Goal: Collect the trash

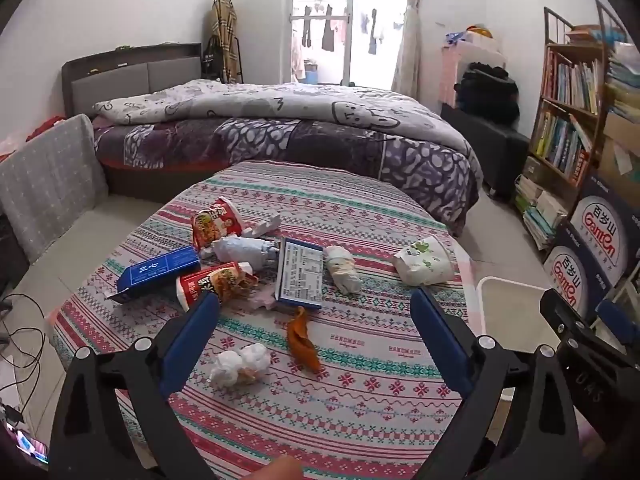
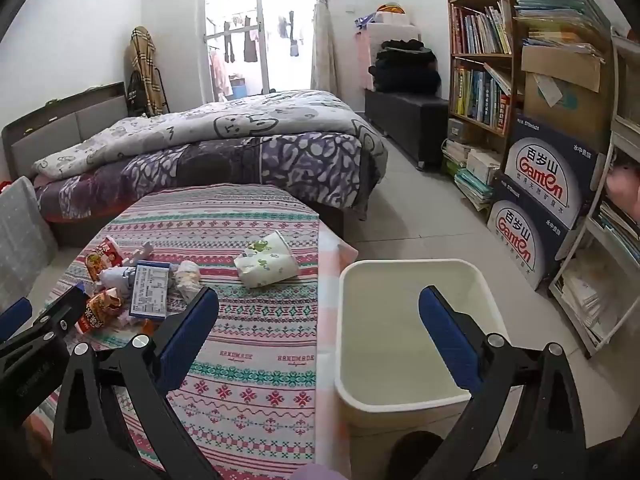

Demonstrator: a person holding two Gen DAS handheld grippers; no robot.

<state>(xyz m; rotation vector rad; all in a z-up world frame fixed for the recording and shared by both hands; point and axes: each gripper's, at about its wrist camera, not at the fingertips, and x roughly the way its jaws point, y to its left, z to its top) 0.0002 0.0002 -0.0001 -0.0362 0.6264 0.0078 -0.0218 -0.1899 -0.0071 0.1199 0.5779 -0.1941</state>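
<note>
Left hand-held gripper (image 1: 314, 336): blue-padded fingers spread wide apart, grasping nothing, hovering over the near part of the surface.
Right hand-held gripper (image 2: 320, 332): fingers also spread wide, grasping nothing; its left finger is over the cloth edge, its right finger over the bin.
Surface (image 1: 400, 432): a table covered in a striped pink, teal and white patterned cloth.
Crumpled white tissue (image 1: 240, 364): nearest piece of trash, lying between the left gripper's fingers in the left wrist view.
Orange wrapper (image 1: 302, 338): a twisted strip just right of the tissue, apart from it.
Blue-edged carton with printed label (image 1: 301, 278): lies flat, label up, beyond the orange wrapper.
Red snack packet (image 1: 216, 282): crumpled, left of the labelled carton, partly behind the left finger.
Blue box (image 1: 158, 274): lies on its side, just left of the red packet.
White paper wad (image 1: 342, 268): just right of the labelled carton.
Grey-white crumpled wrapper (image 1: 242, 250): behind the red packet, beside the carton.
Red noodle cup (image 1: 214, 222): tipped over, farthest of the cluster.
Green-printed white pouch (image 2: 266, 260): lies alone near the right edge of the surface, well apart from the cluster.
White bin (image 2: 408, 400): stands on the floor just beside the right edge of the surface, open at the top.
Bed (image 2: 240, 148): beyond the surface, with a patterned quilt.
Bookshelf (image 2: 480, 64): against the right wall, with printed boxes (image 2: 548, 176) stacked near it.
</note>
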